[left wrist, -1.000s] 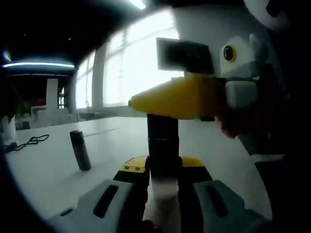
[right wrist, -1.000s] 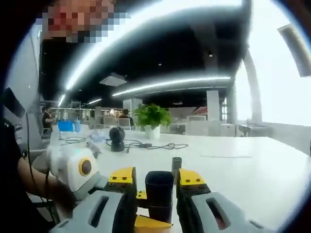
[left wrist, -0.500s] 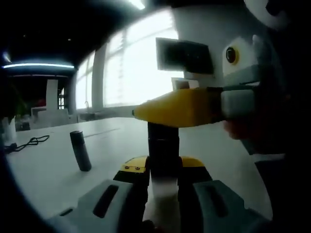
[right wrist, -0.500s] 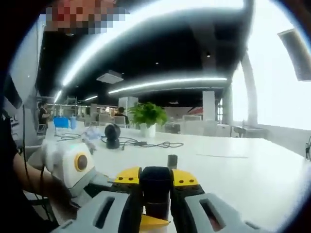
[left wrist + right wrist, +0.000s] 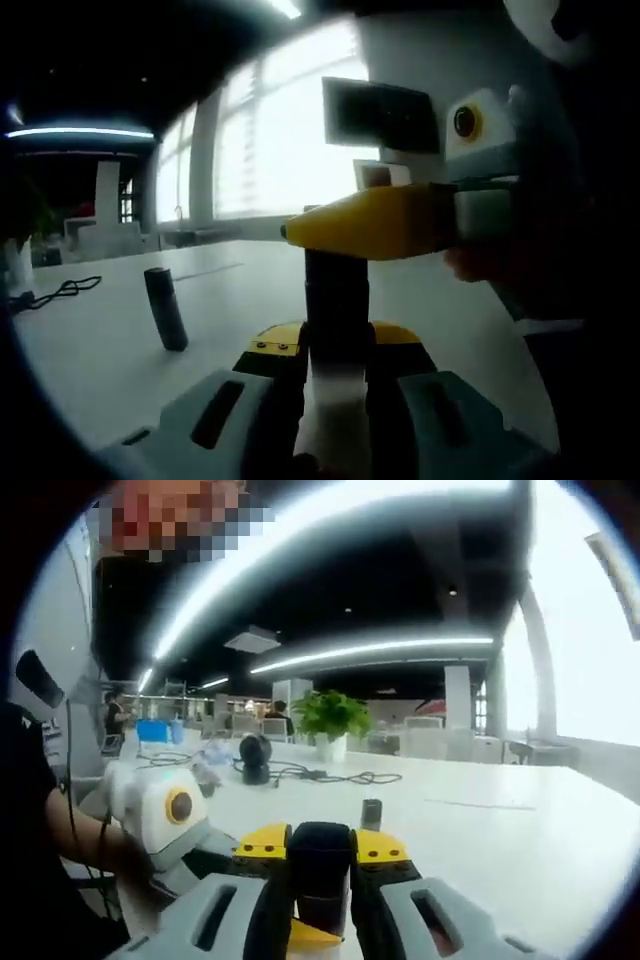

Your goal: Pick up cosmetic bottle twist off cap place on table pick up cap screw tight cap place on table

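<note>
In the left gripper view my left gripper (image 5: 335,345) is shut on the white body of the cosmetic bottle (image 5: 335,405), which stands upright between the jaws. Its black cap (image 5: 336,290) rises above them. My right gripper (image 5: 330,232) reaches in from the right, its yellow jaws level with the cap's top. In the right gripper view my right gripper (image 5: 320,848) is shut on the black cap (image 5: 320,870), both yellow-tipped jaws pressed against its sides. The bottle's body is hidden below.
A second dark cylinder (image 5: 165,310) stands on the white table (image 5: 90,360) to the left, also seen as a dark cylinder (image 5: 372,813) beyond the jaws. Farther back are a black round device (image 5: 255,757), cables (image 5: 330,776) and a potted plant (image 5: 332,720). A person's hand (image 5: 120,865) is at left.
My right gripper's jaws stood apart around the cap one second ago and have closed onto it. The right gripper has shifted slightly; the left gripper and bottle stay put.
</note>
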Motion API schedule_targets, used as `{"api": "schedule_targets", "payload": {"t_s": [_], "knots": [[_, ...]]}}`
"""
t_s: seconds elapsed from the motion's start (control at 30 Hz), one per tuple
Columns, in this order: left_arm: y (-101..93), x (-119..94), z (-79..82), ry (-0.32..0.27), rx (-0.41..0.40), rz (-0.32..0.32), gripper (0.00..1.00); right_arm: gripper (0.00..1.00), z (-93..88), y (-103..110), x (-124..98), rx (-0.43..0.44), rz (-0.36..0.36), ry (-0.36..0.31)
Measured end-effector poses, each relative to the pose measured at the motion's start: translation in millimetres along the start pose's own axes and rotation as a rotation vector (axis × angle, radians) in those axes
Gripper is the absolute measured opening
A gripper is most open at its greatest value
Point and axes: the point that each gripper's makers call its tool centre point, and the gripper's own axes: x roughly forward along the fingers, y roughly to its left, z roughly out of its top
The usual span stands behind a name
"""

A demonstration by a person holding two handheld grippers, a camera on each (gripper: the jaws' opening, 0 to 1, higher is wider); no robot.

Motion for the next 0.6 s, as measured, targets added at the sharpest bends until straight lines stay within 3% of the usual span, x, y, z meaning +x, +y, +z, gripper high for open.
{"api": "schedule_targets", "payload": {"t_s": [0.47,0.6], "knots": [[-0.6,-0.9,-0.1,0.008,-0.02,-0.016,0.11,0.15,0.7,5.3,2.9,0.019,0.16,-0.01],[-4.0,-1.9,0.5,0.009,-0.021,-0.038,0.11,0.15,1.5,10.8,0.7,-0.01,0.241,-0.007]]}}
